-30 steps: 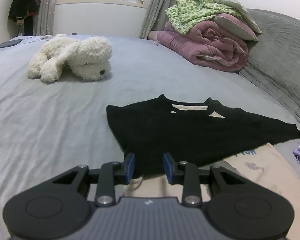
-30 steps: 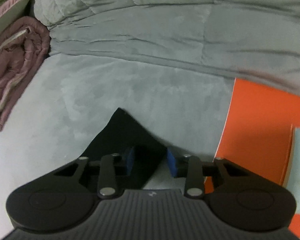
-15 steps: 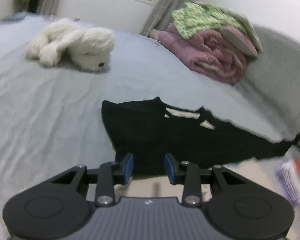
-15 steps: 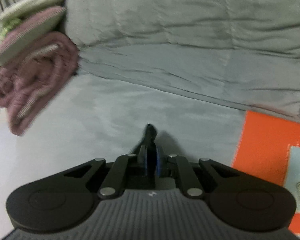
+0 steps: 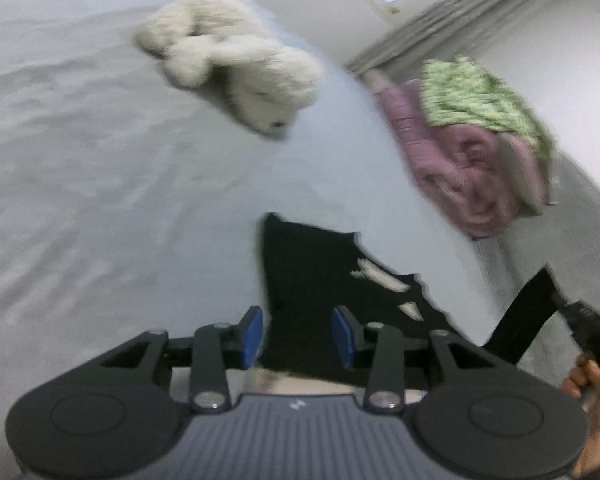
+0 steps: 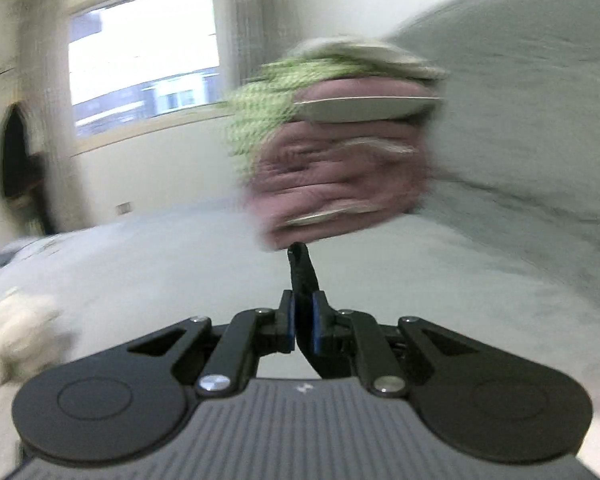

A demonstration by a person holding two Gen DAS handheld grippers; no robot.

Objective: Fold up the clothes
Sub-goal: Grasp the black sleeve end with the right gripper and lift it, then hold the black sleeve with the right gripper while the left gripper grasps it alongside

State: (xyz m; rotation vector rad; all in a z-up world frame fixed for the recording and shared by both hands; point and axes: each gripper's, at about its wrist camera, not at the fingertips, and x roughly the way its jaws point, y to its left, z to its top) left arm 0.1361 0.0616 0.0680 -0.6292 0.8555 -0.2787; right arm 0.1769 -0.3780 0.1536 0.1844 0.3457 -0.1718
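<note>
A black shirt [image 5: 320, 280] lies flat on the grey bed [image 5: 100, 200], neck label showing. My left gripper [image 5: 297, 338] hovers at its near hem. Its jaws are opening, and the blue pads [image 5: 252, 336] stand apart on either side of the hem without pressing it. At the right of the left wrist view, my right gripper [image 5: 592, 328] holds the shirt's sleeve [image 5: 528, 316] lifted off the bed, a hand [image 5: 584, 380] below it. In the right wrist view, the right gripper [image 6: 303, 320] is shut on the black sleeve tip [image 6: 300, 272], which sticks up between its pads.
A white plush dog [image 5: 236, 60] lies farther up the bed. A pink quilt with a green blanket on top [image 6: 340, 160] is stacked against the grey padded headboard [image 6: 520, 120]. A beige cloth [image 5: 284, 380] shows under the shirt's near edge. A window [image 6: 140, 52] is behind.
My right gripper shut on the sleeve tip, lifted it off the bed and swung left toward the quilt pile. The left gripper's view rolled and its jaws widened a little.
</note>
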